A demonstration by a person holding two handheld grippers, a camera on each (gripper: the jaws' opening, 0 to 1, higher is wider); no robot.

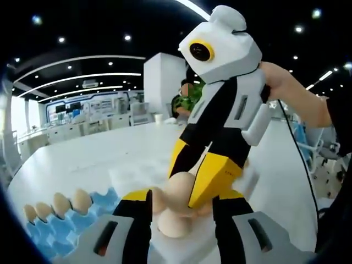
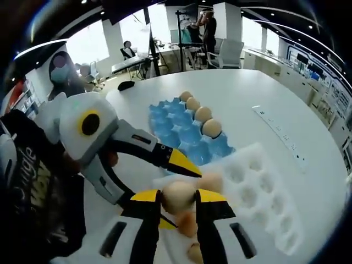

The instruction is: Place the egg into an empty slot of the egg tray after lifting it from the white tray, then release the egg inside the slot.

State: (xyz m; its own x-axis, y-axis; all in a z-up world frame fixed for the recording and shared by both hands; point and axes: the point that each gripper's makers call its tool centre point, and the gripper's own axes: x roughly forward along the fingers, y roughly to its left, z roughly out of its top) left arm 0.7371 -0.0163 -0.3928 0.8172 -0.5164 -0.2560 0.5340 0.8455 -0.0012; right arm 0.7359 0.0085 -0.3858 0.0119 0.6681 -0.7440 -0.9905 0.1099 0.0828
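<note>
Clamping an egg [image 2: 177, 196] between its yellow-tipped jaws, the right gripper [image 2: 179, 204] holds it just above the near left end of the white tray [image 2: 258, 192], where a few more eggs lie below it. To the left, the left gripper [image 2: 184, 165] reaches in from the person's side, its pointed tip close by the held egg; whether its jaws are apart or together cannot be told here. In the left gripper view its own jaws stand apart around eggs in the tray, gripping none that I can make out.

The egg looks light, smooth and brittle, so a gentle grip across its widest middle seems safest; too hard a pinch would likely crack it, too loose and it could slip.

Farther off and right lies the blue egg tray [image 2: 176, 129], four eggs along its right row, other slots bare.

Partial white lettering shows on a dark sleeve [image 2: 25, 165] at far left, unreadable.
</note>
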